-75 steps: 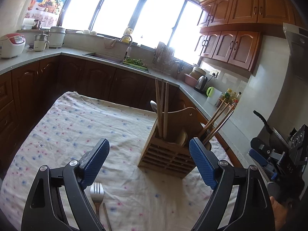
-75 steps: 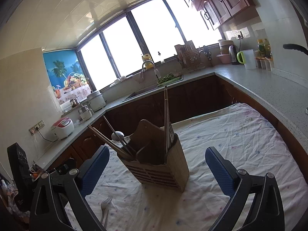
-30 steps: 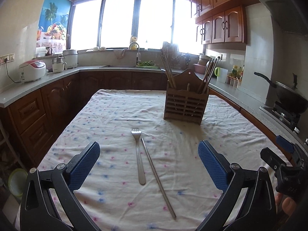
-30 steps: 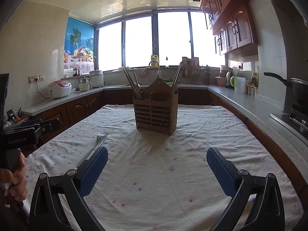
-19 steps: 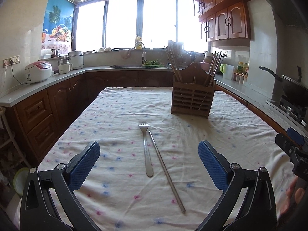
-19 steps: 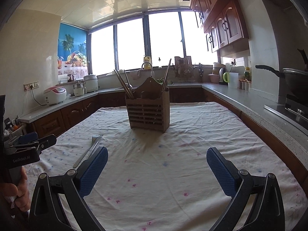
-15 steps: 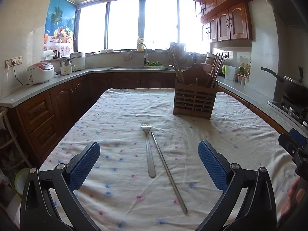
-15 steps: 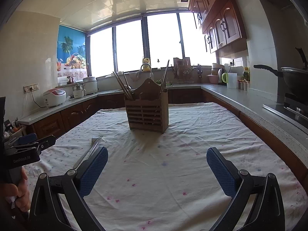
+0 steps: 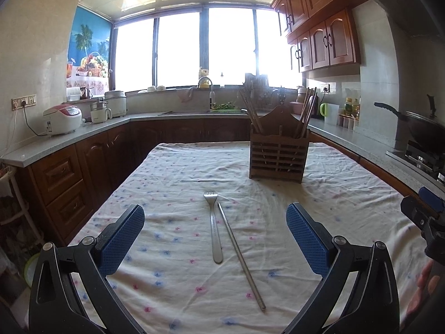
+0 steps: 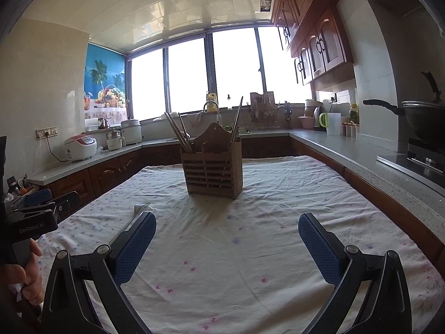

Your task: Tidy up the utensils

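Left wrist view gives us the count: a slatted brown wooden utensil holder point(image 9: 278, 153) stands on the white cloth-covered table with small pink and blue flowers point(image 9: 172, 183), toward its far edge and right of centre, already stocked with wooden chopsticks point(image 9: 251, 108) leaning out of both ends. Two pieces are left flat on the cloth mid-table, nearer our edge: a silver metal fork point(image 9: 214, 222), tines toward the holder, and just beside it on the right a single thin metal chopstick point(image 9: 239, 253), angled toward the near right. We judge the sorting mostly done, with these two to go.

Our left gripper point(image 9: 215, 239) hovers level above the near edge, blue pads spread wide, nothing between them, aimed at the pair. Our right gripper point(image 10: 226, 243) is likewise wide and empty, facing the holder point(image 10: 212, 169), the fork point(image 10: 133, 217) partly hidden behind its left finger.
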The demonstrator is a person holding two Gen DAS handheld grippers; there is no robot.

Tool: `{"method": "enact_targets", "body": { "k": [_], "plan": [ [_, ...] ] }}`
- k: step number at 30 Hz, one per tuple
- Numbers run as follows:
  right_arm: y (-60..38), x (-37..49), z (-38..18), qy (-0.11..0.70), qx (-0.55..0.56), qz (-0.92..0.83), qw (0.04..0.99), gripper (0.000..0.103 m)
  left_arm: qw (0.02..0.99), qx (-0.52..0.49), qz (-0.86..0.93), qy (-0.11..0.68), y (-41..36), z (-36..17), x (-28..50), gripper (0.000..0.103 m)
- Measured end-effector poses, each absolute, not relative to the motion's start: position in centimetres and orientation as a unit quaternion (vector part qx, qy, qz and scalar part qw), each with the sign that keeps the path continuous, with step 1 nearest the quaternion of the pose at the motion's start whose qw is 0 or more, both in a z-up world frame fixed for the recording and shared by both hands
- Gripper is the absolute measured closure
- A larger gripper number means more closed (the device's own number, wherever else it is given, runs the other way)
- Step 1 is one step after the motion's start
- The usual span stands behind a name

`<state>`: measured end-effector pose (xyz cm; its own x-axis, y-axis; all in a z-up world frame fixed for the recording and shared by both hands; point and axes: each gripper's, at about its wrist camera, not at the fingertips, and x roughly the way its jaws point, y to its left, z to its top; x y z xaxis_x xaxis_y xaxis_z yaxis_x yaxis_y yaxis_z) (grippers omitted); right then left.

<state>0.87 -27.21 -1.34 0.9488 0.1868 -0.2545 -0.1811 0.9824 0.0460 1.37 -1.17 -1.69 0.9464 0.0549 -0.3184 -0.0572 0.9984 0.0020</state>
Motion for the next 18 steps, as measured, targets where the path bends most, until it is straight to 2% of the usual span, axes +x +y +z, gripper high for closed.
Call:
{"method": "enact_targets", "body": {
  "k": [18],
  "plan": [
    [-27.4, 0.62, -1.11, 0.122, 0.013, 0.101, 0.987, 0.0, 0.986, -0.011, 0.028, 0.166, -0.99, -1.4, 1.51, 0.0]
  ]
}}
